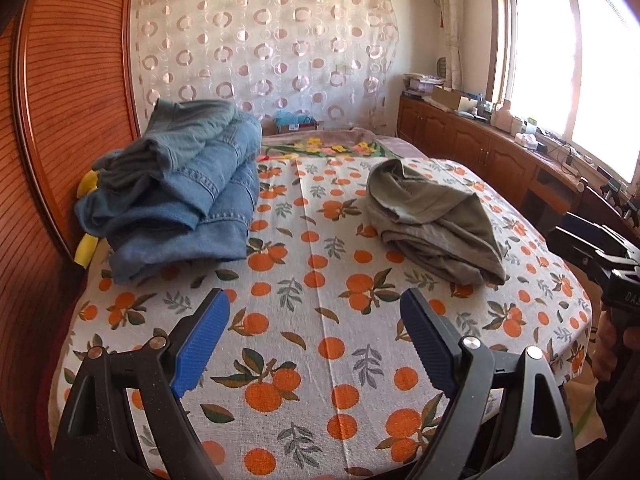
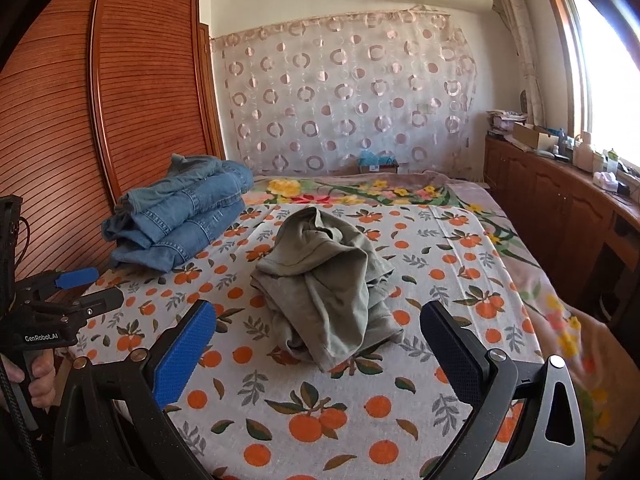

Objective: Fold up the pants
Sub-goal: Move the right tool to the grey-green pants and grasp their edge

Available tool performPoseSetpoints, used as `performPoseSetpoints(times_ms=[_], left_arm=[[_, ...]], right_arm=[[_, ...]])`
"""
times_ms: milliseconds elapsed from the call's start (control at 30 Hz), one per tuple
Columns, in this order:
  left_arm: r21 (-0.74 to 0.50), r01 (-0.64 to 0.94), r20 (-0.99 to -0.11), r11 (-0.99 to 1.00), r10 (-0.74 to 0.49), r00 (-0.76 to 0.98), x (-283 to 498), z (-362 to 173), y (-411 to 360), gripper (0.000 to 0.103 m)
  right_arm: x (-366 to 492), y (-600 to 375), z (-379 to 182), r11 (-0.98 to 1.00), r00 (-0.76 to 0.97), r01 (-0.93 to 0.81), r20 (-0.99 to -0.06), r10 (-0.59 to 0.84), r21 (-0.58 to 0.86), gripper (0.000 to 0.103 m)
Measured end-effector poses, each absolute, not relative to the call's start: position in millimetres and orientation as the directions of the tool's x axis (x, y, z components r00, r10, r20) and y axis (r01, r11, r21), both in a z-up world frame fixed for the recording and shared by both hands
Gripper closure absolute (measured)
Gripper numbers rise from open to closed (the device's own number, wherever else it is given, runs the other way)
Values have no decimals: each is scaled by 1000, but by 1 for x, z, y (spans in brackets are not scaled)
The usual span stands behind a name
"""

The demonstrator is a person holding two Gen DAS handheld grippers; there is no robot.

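Lying crumpled on the orange-print sheet (image 2: 420,408) — olive pants (image 2: 328,280), with folded jeans (image 2: 180,216) behind-left of them. Left gripper (image 1: 316,340) and right gripper (image 2: 320,344) both gape wide, holding nothing — short of the pants.

Bed (image 2: 400,420): we see two heaps on it.
Stacked jeans (image 2: 180,216): ten o'clock, by the wardrobe (image 2: 120,100).
Crumpled pants (image 2: 328,280): twelve o'clock, centre.
Cabinets (image 2: 560,208): two o'clock.

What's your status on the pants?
Left gripper open, empty. Right gripper open, empty, short of the crumpled green pants. Folded jeans stacked beside them on the bedsheet. Nothing in the way.
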State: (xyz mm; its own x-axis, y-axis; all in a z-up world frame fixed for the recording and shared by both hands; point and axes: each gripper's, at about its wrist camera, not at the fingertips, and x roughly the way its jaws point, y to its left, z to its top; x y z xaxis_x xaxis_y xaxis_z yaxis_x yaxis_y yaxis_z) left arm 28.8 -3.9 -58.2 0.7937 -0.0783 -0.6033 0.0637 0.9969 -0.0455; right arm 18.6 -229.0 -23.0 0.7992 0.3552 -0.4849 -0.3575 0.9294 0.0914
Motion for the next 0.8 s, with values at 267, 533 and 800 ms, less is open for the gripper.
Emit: performPoseSetpoints(times_ms=[267, 533, 800], left_arm=[[-77, 73, -653, 994, -105, 750, 40, -84, 5, 15], [-87, 70, -671, 994, -110, 733, 43, -91, 11, 15], [-77, 120, -674, 990, -140, 725, 55, -89, -5, 15]], right_arm=[[60, -222, -43, 911, 704, -397, -599, 381, 113, 49], [87, -203, -59, 885, 608, -456, -693, 387, 95, 62], [76, -231, -34, 889, 657, -447, -639, 400, 98, 96]])
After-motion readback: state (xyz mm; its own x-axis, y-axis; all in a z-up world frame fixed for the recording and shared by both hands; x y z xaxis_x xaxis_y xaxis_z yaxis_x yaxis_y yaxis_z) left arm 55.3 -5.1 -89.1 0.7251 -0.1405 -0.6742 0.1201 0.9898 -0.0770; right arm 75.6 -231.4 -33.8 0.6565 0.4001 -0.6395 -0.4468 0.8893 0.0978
